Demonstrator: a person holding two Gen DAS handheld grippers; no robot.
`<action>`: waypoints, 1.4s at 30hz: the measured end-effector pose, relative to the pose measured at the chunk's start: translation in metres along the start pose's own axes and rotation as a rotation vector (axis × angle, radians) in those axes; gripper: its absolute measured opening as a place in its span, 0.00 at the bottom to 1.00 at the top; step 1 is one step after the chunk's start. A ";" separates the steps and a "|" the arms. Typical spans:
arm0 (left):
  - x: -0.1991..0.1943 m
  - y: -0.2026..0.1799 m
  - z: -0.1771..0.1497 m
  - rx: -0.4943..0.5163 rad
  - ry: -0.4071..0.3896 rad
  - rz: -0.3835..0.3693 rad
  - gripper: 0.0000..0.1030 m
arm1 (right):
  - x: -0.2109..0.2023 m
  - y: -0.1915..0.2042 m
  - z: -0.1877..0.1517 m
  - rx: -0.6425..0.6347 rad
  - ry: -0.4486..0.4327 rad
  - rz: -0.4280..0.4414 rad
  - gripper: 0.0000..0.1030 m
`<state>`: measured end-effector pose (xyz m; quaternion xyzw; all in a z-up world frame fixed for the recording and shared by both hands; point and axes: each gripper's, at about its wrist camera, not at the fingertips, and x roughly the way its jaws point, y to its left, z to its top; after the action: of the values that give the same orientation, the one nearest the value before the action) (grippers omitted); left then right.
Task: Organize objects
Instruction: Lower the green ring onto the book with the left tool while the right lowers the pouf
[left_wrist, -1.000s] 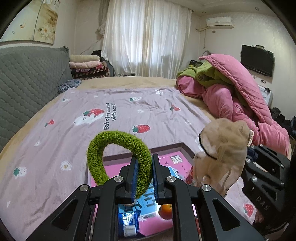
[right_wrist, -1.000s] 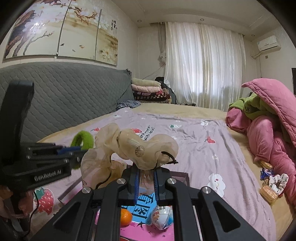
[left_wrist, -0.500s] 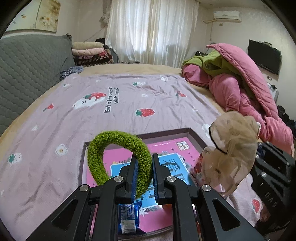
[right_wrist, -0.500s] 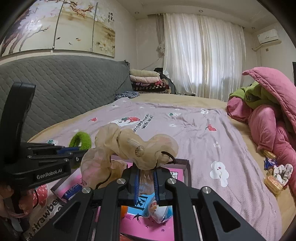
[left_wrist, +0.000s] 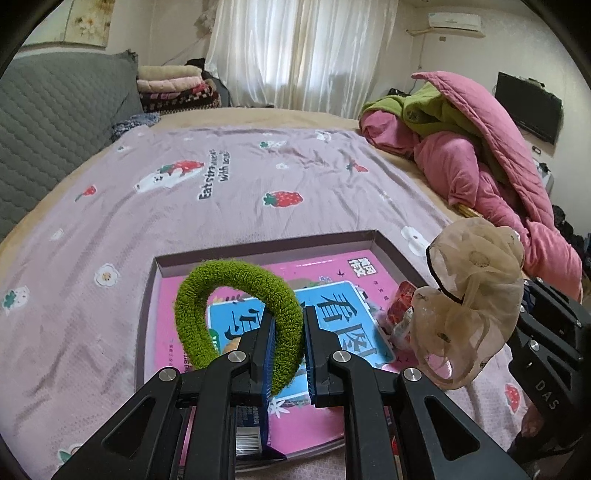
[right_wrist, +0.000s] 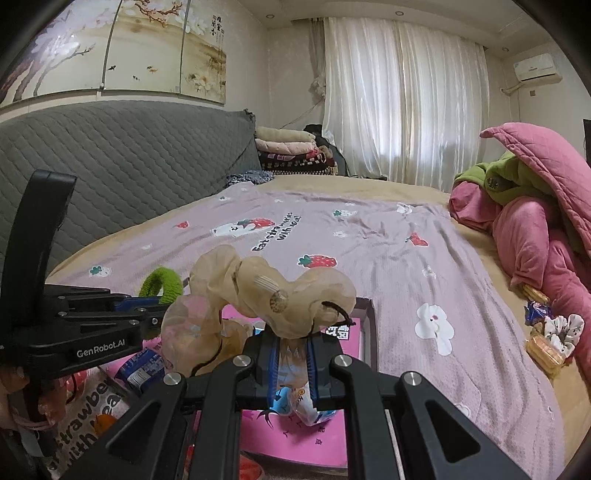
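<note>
My left gripper (left_wrist: 287, 332) is shut on a fuzzy green hair tie (left_wrist: 236, 314) and holds it above a shallow pink-bottomed box lid (left_wrist: 258, 251) on the bed. My right gripper (right_wrist: 291, 350) is shut on a sheer beige scrunchie (right_wrist: 273, 295) and holds it over the same box (right_wrist: 371, 332). The scrunchie (left_wrist: 469, 295) also shows at the right of the left wrist view, and the green hair tie (right_wrist: 162, 282) at the left of the right wrist view. Snack packets (right_wrist: 142, 369) lie in the box.
The box sits on a lilac strawberry-print sheet (left_wrist: 221, 184). A pile of pink and green quilts (left_wrist: 480, 147) lies at the right. A grey padded headboard (right_wrist: 129, 166) runs along the left. Snack packets and a white scrunchie (right_wrist: 554, 332) lie at the bed's right edge.
Both grippers have tilted down and moved forward over the box, still holding the green hair tie and the beige scrunchie. More of the box's inside is in view.
</note>
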<state>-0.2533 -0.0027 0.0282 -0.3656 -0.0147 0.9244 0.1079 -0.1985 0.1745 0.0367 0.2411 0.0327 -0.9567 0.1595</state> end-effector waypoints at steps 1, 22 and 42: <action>0.001 -0.001 -0.001 0.005 0.002 0.003 0.13 | 0.000 0.000 -0.001 -0.003 0.004 -0.003 0.13; 0.039 -0.013 -0.024 0.065 0.078 0.021 0.13 | 0.023 -0.002 -0.044 0.029 0.141 0.011 0.13; 0.050 -0.020 -0.035 0.086 0.093 0.010 0.13 | 0.036 -0.017 -0.052 0.043 0.193 -0.054 0.14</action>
<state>-0.2617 0.0256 -0.0291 -0.4033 0.0318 0.9067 0.1192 -0.2107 0.1876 -0.0265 0.3343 0.0340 -0.9335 0.1247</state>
